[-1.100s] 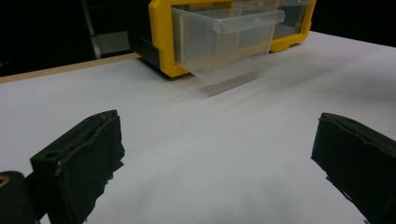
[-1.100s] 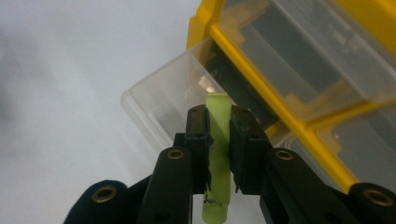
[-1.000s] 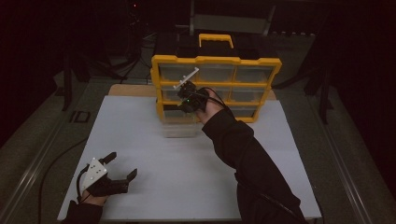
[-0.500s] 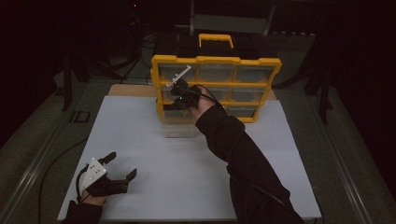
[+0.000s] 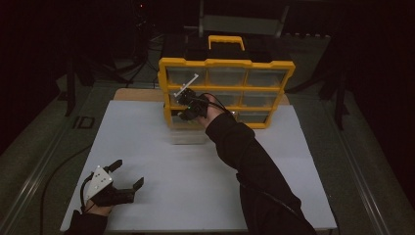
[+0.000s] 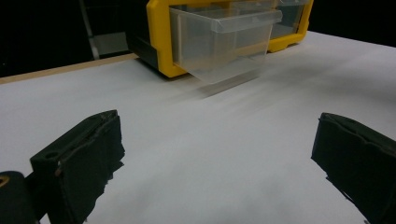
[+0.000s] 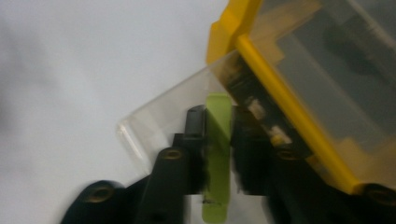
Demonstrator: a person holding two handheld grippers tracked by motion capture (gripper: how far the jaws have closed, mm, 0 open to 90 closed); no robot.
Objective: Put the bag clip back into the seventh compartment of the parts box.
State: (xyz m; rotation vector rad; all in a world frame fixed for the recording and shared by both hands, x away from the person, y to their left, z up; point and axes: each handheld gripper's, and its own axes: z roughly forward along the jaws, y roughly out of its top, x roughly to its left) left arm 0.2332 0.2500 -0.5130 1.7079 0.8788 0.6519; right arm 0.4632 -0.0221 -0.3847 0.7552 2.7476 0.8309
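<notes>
Checking all surfaces for print: finding no readable text, label, brand, number or sign on the yellow organizer (image 5: 226, 63), its clear drawers, or the white table (image 5: 161, 161). Lighting too dim for fine marks.

Open drawer (image 5: 187, 133) juts from the organizer (image 5: 226, 63) onto the bare table (image 5: 161, 161).

your right gripper (image 7: 217, 154) rises from the bottom of the frame with a light green strip (image 7: 217, 140) standing between its just-opened jaws, above the clear pulled-out drawer (image 7: 159, 116) at centre, the yellow organizer (image 7: 289, 93) slanting across the upper right.
</notes>
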